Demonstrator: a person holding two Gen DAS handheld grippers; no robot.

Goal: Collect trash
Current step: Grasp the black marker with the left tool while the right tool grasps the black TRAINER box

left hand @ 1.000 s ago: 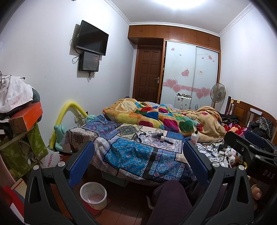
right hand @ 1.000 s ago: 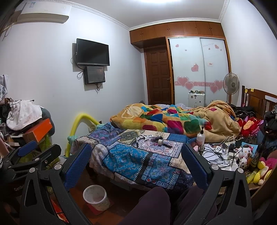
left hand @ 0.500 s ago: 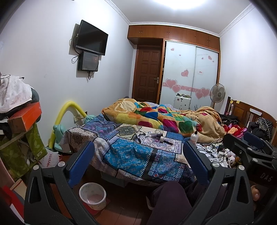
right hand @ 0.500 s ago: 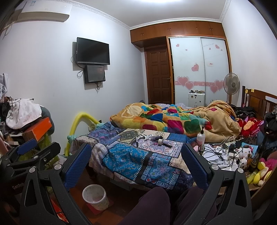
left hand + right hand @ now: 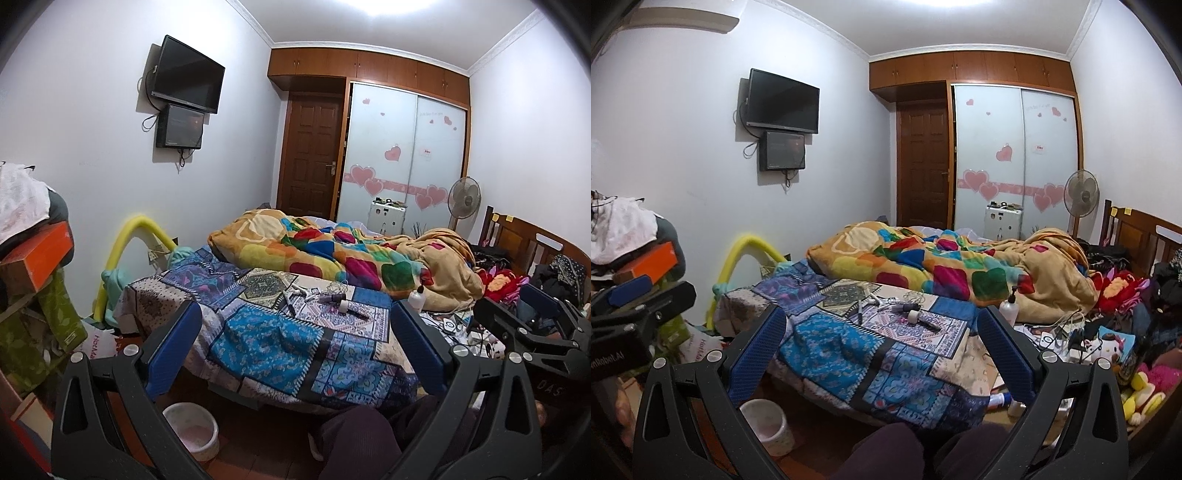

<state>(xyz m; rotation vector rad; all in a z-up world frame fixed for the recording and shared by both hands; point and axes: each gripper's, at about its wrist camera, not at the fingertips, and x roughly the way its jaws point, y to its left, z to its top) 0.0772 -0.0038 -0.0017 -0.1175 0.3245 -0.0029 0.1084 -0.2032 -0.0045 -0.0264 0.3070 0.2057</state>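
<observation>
left gripper point(image 5: 295, 347) is spread wide with nothing in it, aimed at the bed point(image 5: 295, 332). small bits, a tape roll point(image 5: 344, 306) and a marker sit mid-quilt, white bottle point(image 5: 416, 298) near the right edge. pale bin point(image 5: 192, 430) on the floor under the bed's front-left corner. right gripper point(image 5: 532, 325) pokes in far right.

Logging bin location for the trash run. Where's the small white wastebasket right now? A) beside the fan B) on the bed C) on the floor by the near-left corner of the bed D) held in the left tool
C: the wastebasket stands upright on the floor below the near-left corner of the patchwork bedspread; both the left tool and the right tool are open and hold nothing.
</observation>
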